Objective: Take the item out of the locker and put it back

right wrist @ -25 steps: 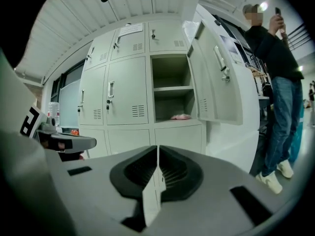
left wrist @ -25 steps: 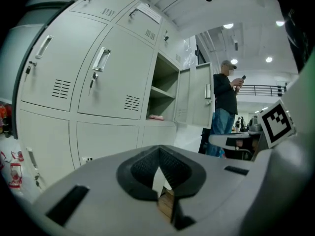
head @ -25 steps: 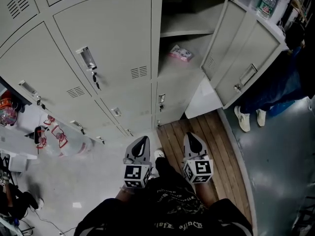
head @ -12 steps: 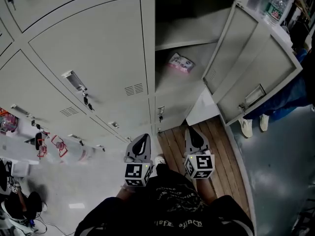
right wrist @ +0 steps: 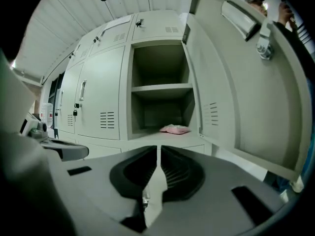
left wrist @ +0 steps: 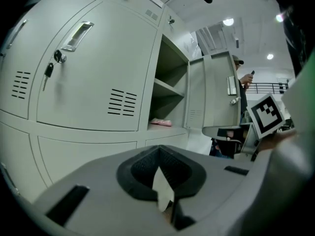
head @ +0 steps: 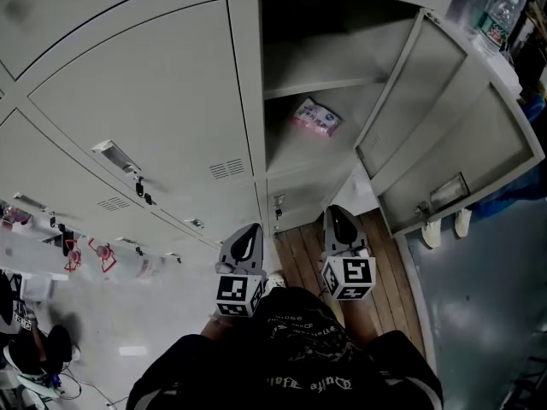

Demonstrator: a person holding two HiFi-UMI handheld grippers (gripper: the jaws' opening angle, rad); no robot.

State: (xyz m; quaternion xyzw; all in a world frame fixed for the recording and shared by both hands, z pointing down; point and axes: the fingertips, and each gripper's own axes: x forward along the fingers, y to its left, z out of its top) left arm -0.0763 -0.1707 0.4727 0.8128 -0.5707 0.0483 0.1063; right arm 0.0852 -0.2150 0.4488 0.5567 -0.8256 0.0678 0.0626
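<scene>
In front of the tall grey metal locker (head: 291, 150), nearest the person, the left gripper (head: 246, 239) and the right gripper (head: 338, 225) both hang with their jaws pressed together on nothing. Deeper in, on the locker's floor under its shelf, lies the flat pink plastic-wrapped packet (head: 317, 117). It looks light, soft and probably slippery. A pinch across its near edge, facing the locker's opening, seems the safest hold.

The print on the pink packet (head: 315, 117) is too small to read. The open locker door (head: 444, 135) hides most of a bystander; only pale shoes (head: 432, 233) show below it. The upper compartment (head: 325, 24) lies in deep shadow, so its contents cannot be told.
</scene>
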